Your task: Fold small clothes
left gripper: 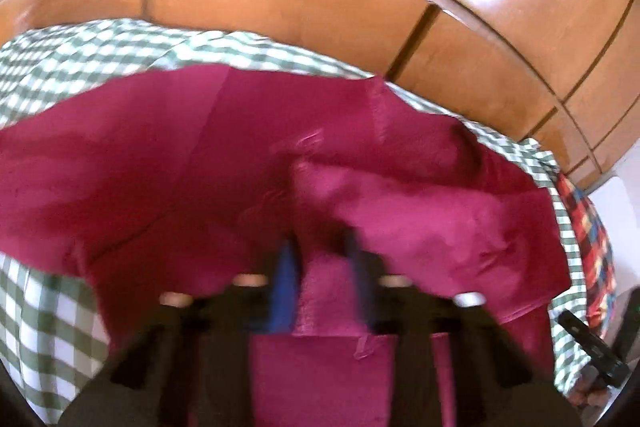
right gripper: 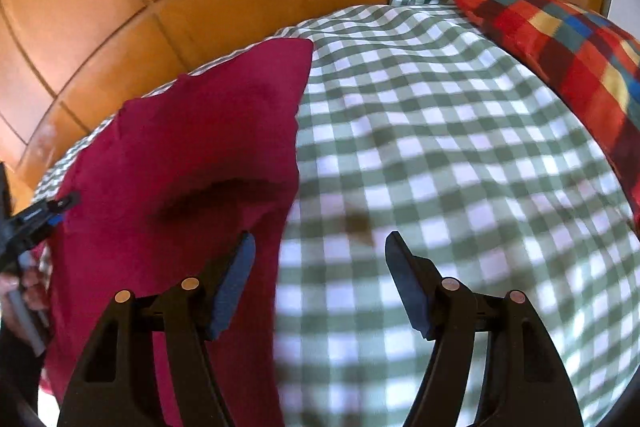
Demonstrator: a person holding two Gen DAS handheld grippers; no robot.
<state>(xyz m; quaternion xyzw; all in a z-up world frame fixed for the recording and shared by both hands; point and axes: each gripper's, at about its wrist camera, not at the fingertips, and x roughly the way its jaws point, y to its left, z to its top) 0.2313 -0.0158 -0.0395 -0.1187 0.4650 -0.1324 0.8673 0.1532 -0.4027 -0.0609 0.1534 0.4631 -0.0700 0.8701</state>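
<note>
Left gripper (left gripper: 320, 263) clenched on a pinch of the crimson garment (right gripper: 192, 147), likely to carry a fold. Right gripper (right gripper: 320, 283) released, jaws apart over the checked sheet (right gripper: 440, 131) beside the garment's edge.

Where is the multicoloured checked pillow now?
In the right wrist view the multicoloured pillow lies at upper right on the green checked cover, far from the red garment.

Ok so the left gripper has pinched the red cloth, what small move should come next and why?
Probably bring the open right gripper left onto the red cloth's near edge and pinch it. The left gripper is already shut on a fold of that cloth, while the right one hangs over bare checked sheet, holding nothing. Two grips would let the cloth be lifted and folded evenly.
</note>
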